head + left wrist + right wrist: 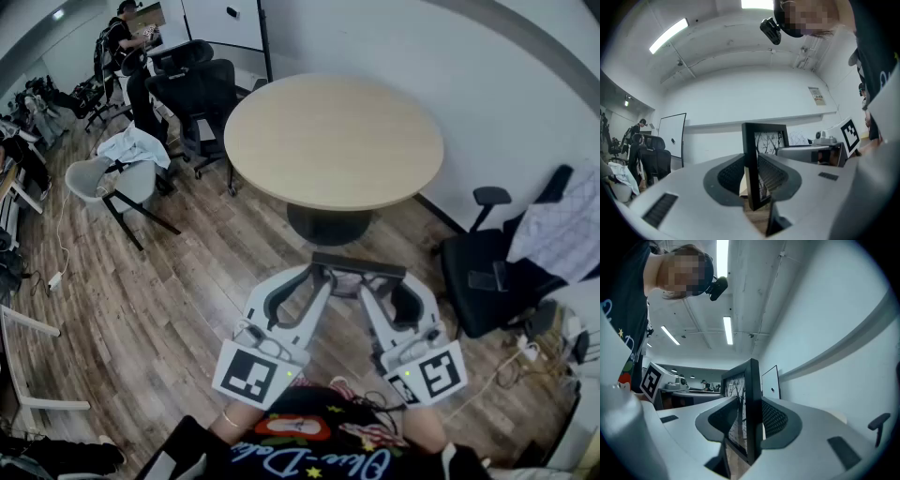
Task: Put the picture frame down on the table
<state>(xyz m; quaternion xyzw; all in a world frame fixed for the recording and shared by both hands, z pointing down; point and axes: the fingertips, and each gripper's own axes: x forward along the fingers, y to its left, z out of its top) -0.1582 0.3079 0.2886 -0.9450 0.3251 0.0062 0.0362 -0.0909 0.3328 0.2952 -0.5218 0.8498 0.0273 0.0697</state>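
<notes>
A black picture frame with a tree print hangs in the air over the wooden floor, just short of the round beige table. Both grippers hold it, one at each end. The left gripper is shut on the frame's left side, and in the left gripper view the frame stands upright, clamped between the jaws. My right gripper is shut on the right side, where the frame is seen edge-on between its jaws. The frame's lower part is hidden by the gripper bodies.
A black office chair with a checked cloth stands at the right by the wall. Black chairs and a grey chair with clothing are left of the table. A person stands far back left. Cables lie on the floor at both sides.
</notes>
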